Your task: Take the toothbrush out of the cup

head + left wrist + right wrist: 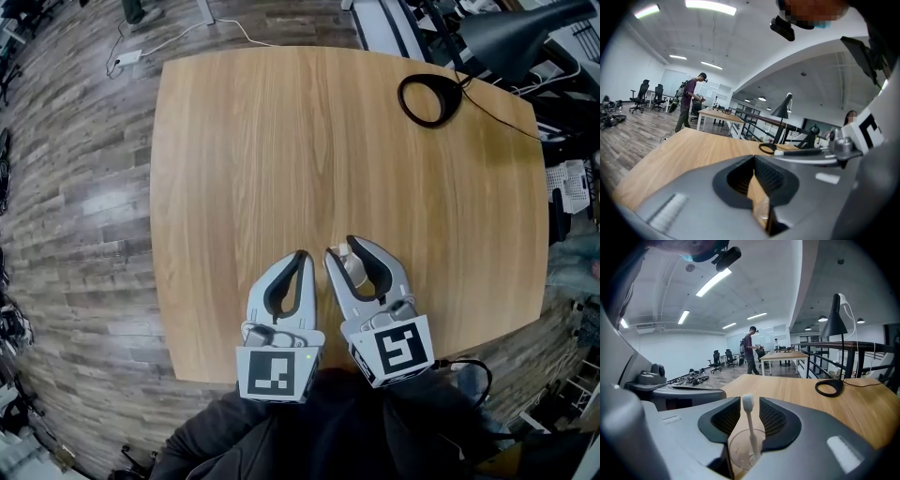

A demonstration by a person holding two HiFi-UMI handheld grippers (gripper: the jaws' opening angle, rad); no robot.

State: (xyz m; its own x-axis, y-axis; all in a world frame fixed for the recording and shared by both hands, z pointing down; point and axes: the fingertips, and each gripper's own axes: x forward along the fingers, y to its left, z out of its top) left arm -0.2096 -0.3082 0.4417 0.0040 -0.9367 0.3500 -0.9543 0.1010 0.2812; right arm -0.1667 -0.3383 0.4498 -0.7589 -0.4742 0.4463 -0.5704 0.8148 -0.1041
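Right gripper view, clear cup point(738, 452) with upright white toothbrush point(751, 427) inside open right hand-held gripper point(749, 401), left hand-held gripper point(753, 158) closed

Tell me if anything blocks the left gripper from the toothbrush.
The cup with the toothbrush stands between the jaws of the right gripper. That gripper's near jaw therefore lies between the brush and the left gripper beside it. Nothing visible stands above the brush head.
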